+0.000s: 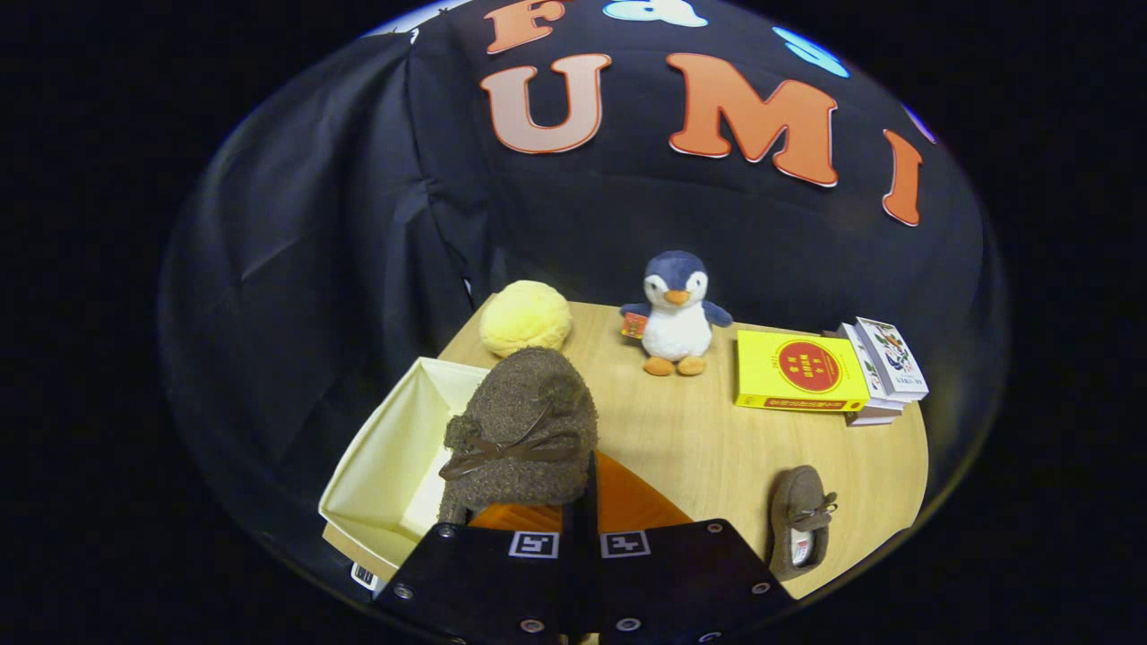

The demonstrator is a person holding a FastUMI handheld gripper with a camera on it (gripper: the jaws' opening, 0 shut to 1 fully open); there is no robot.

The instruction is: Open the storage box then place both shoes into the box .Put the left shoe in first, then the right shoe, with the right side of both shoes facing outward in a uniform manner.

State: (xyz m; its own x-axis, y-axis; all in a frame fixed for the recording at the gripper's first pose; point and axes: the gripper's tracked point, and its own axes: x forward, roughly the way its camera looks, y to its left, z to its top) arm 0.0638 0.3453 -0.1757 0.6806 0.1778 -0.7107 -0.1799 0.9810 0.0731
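While the fingers (581,502) stand nearly closed together, they pinch a brown fuzzy shoe (521,437) with a bow, held up just ahead of them; the exact grip spot is hidden behind the shoe. It hangs over the near edge of the open cream storage box (387,452), whose lower corner is cut off. Beside the fingers on the wooden table (699,439) lies the second shoe (799,520), its insole label too small to read. Beyond them sit a yellow plush ball (525,317), a penguin toy (676,313), a yellow book (797,371) with unreadable red-circle print, and stacked books (883,367).
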